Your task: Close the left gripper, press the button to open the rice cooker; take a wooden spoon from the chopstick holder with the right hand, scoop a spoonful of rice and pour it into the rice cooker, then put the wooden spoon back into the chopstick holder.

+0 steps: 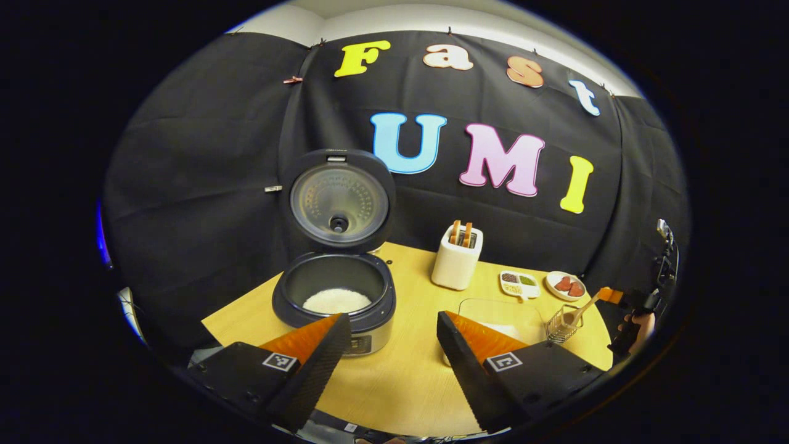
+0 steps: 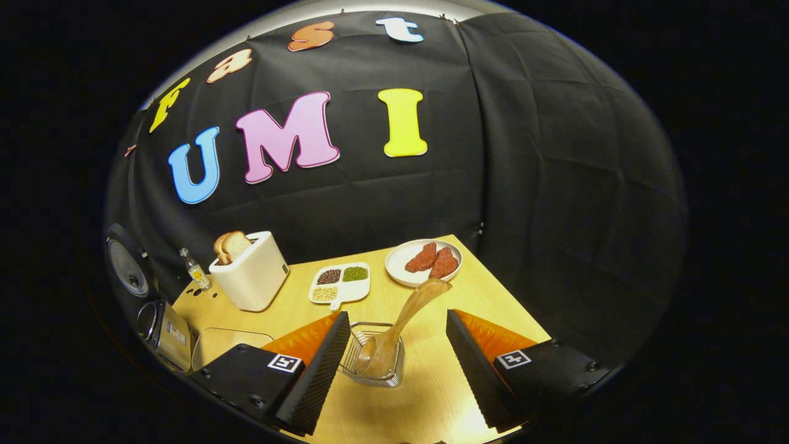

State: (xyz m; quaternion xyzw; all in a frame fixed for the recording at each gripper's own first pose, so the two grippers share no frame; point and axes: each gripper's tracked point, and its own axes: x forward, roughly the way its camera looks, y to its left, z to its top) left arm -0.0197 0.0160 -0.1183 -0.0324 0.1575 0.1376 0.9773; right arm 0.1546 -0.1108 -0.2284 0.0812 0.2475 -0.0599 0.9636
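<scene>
The rice cooker point(image 1: 336, 296) stands open with its lid point(image 1: 338, 200) upright and white rice point(image 1: 336, 301) in the pot. My left gripper point(image 1: 389, 320) is open and hangs in front of the cooker, holding nothing. The wooden spoon point(image 2: 407, 314) stands in the wire chopstick holder point(image 2: 360, 327), bowl down, handle leaning up to the right. My right gripper point(image 2: 396, 316) is open just behind the holder, one finger on each side, touching neither spoon nor holder. In the left gripper view the spoon point(image 1: 582, 308), the holder point(image 1: 561, 327) and the right gripper point(image 1: 616, 297) sit at the far right.
A clear container point(image 1: 502, 314) lies between cooker and holder. A white toaster point(image 2: 253, 271) with bread, a divided dish point(image 2: 342, 283) of beans and a plate point(image 2: 404, 256) of red slices stand along the back. A small bottle point(image 2: 194, 268) is beside the toaster. The table edge point(image 2: 493, 283) runs close on the right.
</scene>
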